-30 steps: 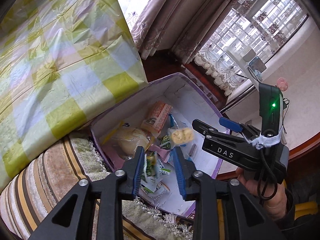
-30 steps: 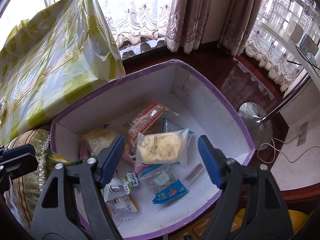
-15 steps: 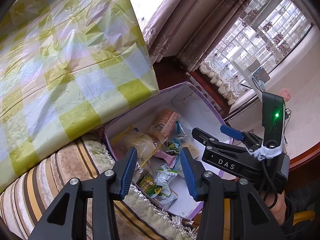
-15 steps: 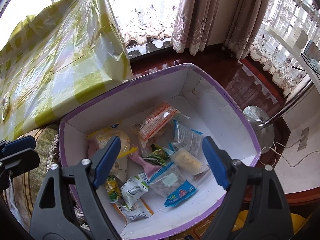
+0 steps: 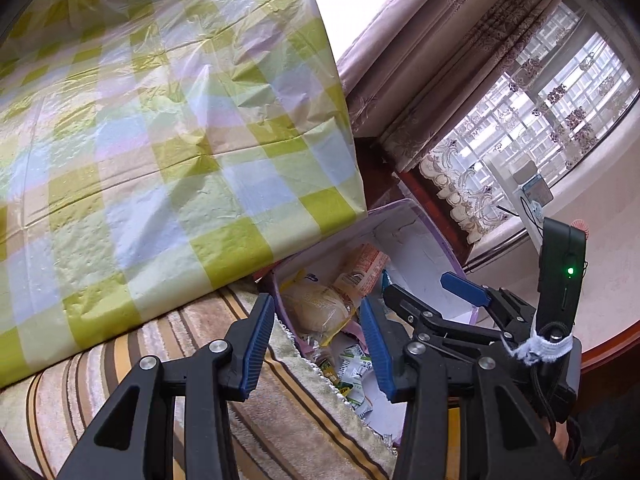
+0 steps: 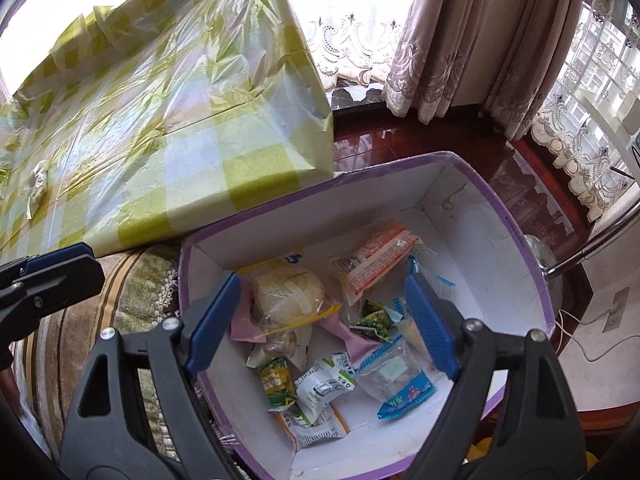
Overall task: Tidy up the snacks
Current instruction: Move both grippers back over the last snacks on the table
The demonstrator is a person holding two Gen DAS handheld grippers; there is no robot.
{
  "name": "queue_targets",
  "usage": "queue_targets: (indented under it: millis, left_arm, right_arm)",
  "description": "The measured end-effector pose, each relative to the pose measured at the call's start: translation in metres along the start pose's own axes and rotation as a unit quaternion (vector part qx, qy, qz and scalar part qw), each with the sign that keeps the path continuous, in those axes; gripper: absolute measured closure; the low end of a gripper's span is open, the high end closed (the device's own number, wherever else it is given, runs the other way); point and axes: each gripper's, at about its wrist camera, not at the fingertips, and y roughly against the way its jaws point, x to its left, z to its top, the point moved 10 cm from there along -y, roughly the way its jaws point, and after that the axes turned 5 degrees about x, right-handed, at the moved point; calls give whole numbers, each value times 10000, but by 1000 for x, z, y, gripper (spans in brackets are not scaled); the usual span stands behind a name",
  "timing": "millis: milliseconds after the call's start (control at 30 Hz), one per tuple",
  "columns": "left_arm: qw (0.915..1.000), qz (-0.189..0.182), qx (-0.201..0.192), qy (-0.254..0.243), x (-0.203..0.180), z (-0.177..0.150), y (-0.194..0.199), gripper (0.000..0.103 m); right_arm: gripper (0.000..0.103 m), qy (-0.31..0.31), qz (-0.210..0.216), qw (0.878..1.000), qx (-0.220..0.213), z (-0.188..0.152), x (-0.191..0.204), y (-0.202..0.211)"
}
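Right gripper point(image 6: 324, 320) hangs spread and empty over the purple-rimmed white cardboard box point(image 6: 516, 236); left gripper point(image 5: 318, 344), narrowly parted, holds nothing; crinkly plastic snack packets point(image 6: 320, 384) lie inside the box; best to fetch further snacks from the checked plastic-covered table point(image 6: 168, 140) beyond.

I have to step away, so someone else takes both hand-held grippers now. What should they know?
Left hand-held gripper: open, holds nothing, over the striped mat's edge beside the box.
Right hand-held gripper: open wide, holds nothing, above the box.
Purple-rimmed box: holds the snacks in a loose pile, among them a bun packet, an orange packet and a blue-edged packet.
Checked cloth: no snack seen on it.
Done: the visible snacks are boxed.
Left: look elsewhere for strays.
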Motion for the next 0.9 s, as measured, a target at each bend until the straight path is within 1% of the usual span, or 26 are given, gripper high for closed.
queue_targets:
  millis: [300, 467, 733, 900]
  left_arm:
    - [9991, 84, -229, 339, 35, 6, 20, 57]
    - [9972, 202, -395, 603, 64, 8, 36, 57]
    - [9904, 414, -701, 1116, 124, 7, 66, 56]
    - [9843, 624, -870, 1401, 166, 5, 85, 56]
  right_arm:
    - [17, 337, 201, 9992, -35, 8, 40, 5]
    - [17, 519, 393, 9979, -56, 14, 69, 10]
    - [16, 935, 707, 9931, 40, 16, 126, 10]
    - [16, 975, 962, 9906, 64, 21, 158, 10]
